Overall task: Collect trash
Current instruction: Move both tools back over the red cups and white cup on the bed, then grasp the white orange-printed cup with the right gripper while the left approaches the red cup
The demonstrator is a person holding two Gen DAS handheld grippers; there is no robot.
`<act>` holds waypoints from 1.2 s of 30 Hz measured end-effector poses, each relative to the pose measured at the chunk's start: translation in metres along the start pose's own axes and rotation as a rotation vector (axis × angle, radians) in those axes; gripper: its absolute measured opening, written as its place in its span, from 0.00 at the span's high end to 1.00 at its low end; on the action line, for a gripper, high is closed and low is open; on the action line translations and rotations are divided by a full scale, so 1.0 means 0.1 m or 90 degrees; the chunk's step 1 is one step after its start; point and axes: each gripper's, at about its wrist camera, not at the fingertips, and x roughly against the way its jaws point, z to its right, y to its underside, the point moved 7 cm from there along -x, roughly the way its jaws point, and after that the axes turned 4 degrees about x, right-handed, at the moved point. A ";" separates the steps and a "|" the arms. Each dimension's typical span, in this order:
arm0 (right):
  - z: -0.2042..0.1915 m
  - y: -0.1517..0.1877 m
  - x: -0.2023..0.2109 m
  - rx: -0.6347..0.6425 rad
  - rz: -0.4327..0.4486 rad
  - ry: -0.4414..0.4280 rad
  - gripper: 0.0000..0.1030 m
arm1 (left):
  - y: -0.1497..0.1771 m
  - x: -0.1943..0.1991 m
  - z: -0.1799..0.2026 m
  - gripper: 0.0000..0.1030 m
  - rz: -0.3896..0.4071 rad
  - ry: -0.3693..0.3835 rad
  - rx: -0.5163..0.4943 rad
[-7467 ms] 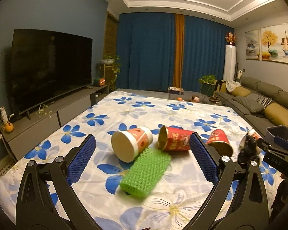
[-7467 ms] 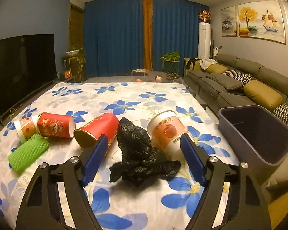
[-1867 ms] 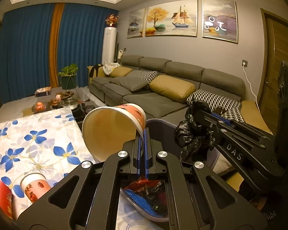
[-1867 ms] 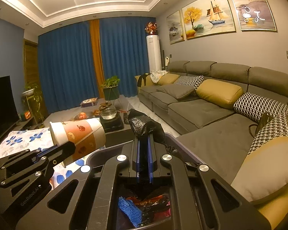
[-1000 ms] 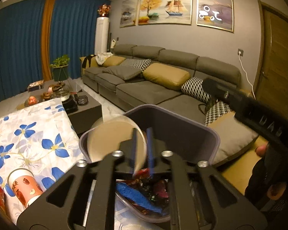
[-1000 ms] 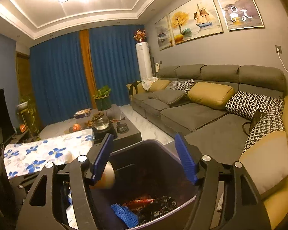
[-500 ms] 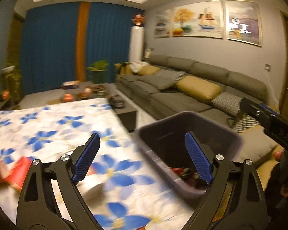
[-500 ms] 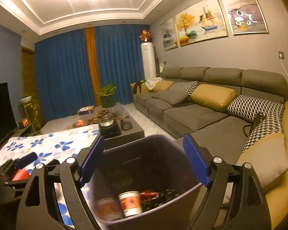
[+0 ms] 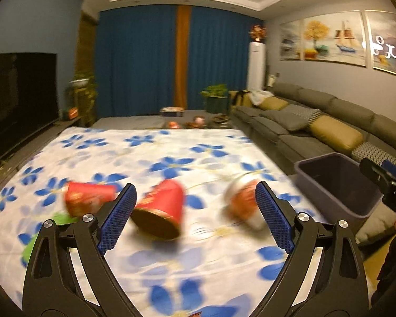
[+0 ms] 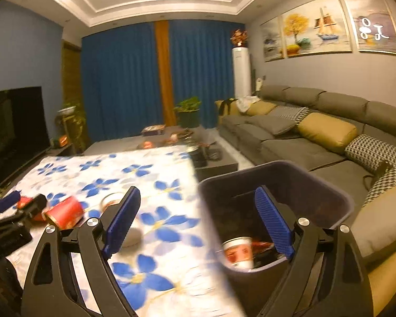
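Both my tools are empty. Left tool [image 9: 194, 215] stands wide open over the flowered surface [image 9: 171, 148]; right tool [image 10: 198, 219] also open, its jaws having just been spreading, nothing between the pads

Left view, blurred: three cups lie on their sides on the surface. A red cup [image 9: 88, 198] sits left of my left pad, a second red cup [image 9: 161, 211] lies between the pads with its mouth toward me, and a paler cup [image 9: 241, 200] lies just inside the right pad. A green scrap [image 9: 33, 245] shows at the left edge, partly hidden by the tool frame

The bin [image 9: 335, 182] stands just off the right edge of the surface, beside the sofa [image 9: 316, 129]

Right view: my right tool hangs across the gap, one finger over the surface, the other over the bin. Inside the bin I see a white-and-red cup [image 10: 239, 251] upright, with dark and red trash beside it, too dim to tell apart
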 end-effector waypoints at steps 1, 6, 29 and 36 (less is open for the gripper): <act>-0.07 0.02 -0.02 0.003 -0.005 -0.007 0.17 | 0.01 0.03 -0.07 0.13 0.000 -0.009 0.002; -0.46 0.16 -0.11 0.026 -0.025 -0.031 0.17 | 0.08 0.18 -0.50 0.13 -0.001 -0.049 0.015; -1.12 0.48 -1.06 0.096 -0.153 -0.073 0.17 | 0.16 -0.10 -1.09 0.13 -0.034 -0.065 0.074; -1.16 0.53 -1.26 0.101 -0.187 -0.085 0.17 | 0.18 -0.21 -1.03 0.13 -0.046 -0.053 0.058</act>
